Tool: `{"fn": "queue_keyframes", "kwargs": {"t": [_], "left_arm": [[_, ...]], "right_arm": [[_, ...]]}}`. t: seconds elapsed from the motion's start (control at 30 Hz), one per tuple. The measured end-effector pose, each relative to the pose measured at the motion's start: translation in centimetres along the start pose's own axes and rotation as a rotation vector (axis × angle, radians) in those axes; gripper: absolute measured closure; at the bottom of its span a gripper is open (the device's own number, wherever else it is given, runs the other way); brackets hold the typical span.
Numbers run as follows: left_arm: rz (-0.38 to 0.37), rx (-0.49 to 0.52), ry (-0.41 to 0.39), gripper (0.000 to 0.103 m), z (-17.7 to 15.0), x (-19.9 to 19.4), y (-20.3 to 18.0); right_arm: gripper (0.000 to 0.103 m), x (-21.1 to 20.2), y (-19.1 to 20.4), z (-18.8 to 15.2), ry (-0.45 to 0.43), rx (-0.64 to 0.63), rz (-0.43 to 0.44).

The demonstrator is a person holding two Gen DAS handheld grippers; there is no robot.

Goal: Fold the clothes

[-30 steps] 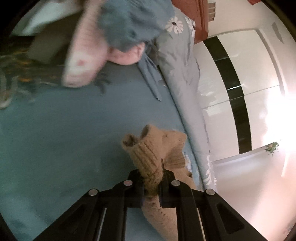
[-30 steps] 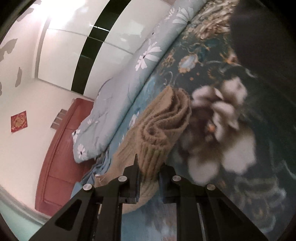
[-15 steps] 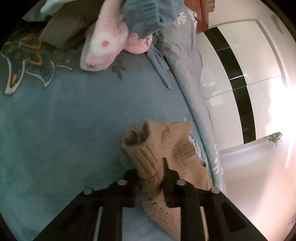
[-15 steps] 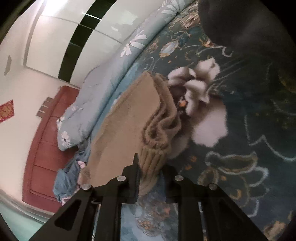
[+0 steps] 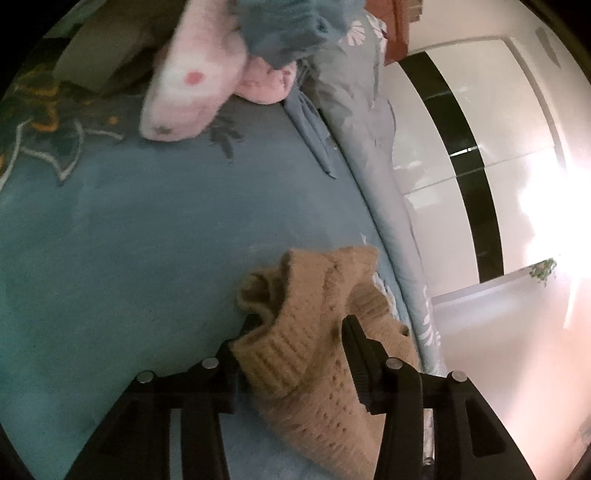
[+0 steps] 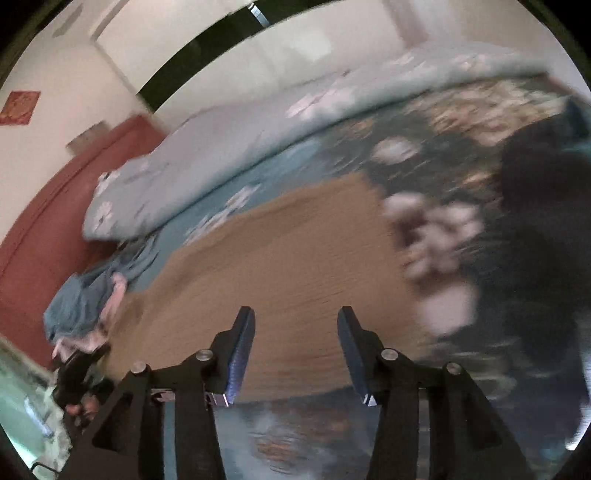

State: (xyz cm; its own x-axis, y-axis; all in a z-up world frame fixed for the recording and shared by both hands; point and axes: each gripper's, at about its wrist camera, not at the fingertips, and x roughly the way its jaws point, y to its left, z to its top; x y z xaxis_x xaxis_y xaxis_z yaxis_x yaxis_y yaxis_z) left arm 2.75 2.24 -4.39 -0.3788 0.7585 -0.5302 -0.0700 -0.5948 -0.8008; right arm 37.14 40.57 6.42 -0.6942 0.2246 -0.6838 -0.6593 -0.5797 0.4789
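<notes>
Spread across the bed [image 5: 140, 229] is a blue-green blanket with a floral pattern, and it serves as the folding surface, wide and soft enough to lay a garment flat. On it lies a tan knitted sweater [image 6: 280, 258], which in the right wrist view reads as one broad flat panel stretched toward the rolled grey-blue duvet [image 6: 207, 155] along the far edge of the bed. The right gripper [image 6: 295, 332] hovers just above the near part of the sweater with its fingers apart and nothing between them; this view is smeared by motion, so the fabric's edges are hard to trace. The left gripper [image 5: 299, 332] also has its fingers spread, yet the sweater's ribbed cuff or hem sits bunched between them, loose rather than pinched, which suggests the cloth is being let go. Beyond the sweater, toward the headboard [image 6: 40, 221], a heap of other clothes waits: a pink fleece piece [image 5: 192, 85] with a blue-grey garment [image 5: 291, 29] on top of it. Judging by this, the sweater is laid out for smoothing before the next fold.
</notes>
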Motion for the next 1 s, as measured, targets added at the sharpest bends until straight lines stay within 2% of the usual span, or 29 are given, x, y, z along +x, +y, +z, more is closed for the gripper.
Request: {"fn": "queue_keyframes", "kwargs": {"t": [0.03,0.1,0.2,0.27,0.43,0.57,0.67,0.83,1.0], "left_arm": [[0.008,0.013,-0.001,0.058,0.0,0.1,-0.1],[0.022,0.038,-0.003,0.069,0.1,0.1,-0.3],[0.025,0.037,-0.007,0.086,0.2,0.0,-0.1],[0.017,0.029,-0.026,0.091,0.2,-0.3,-0.2],[-0.014,0.116,-0.077,0.092,-0.1,-1.8,-3.8],[-0.075,0.261,-0.102,0.092,-0.8,-2.9,-9.8],[-0.125,0.405,-0.097,0.092,-2.3,-3.0,-15.4],[-0.248,0.62,0.022,0.092,-7.9,-0.4,-23.4],[-0.278,0.778,0.219,0.092,-15.4,4.4,-26.6]], "right_arm": [[0.055,1.2,0.2,-0.1,0.028,0.009,0.015],[0.055,2.9,0.0,-0.3,0.055,0.04,0.013],[0.055,3.2,-0.6,-0.2,0.054,0.053,0.025],[0.055,2.8,-0.9,-0.3,0.057,0.051,0.036],[0.055,2.0,-1.7,-0.3,0.044,0.069,0.049],[0.055,1.8,-2.3,-0.2,0.038,0.086,0.065],[0.055,1.8,-2.6,-0.3,0.033,0.094,0.083],[0.055,1.7,-2.8,-0.3,0.032,0.101,0.106],[0.055,0.9,-3.8,-0.2,0.022,0.135,0.128]]}}
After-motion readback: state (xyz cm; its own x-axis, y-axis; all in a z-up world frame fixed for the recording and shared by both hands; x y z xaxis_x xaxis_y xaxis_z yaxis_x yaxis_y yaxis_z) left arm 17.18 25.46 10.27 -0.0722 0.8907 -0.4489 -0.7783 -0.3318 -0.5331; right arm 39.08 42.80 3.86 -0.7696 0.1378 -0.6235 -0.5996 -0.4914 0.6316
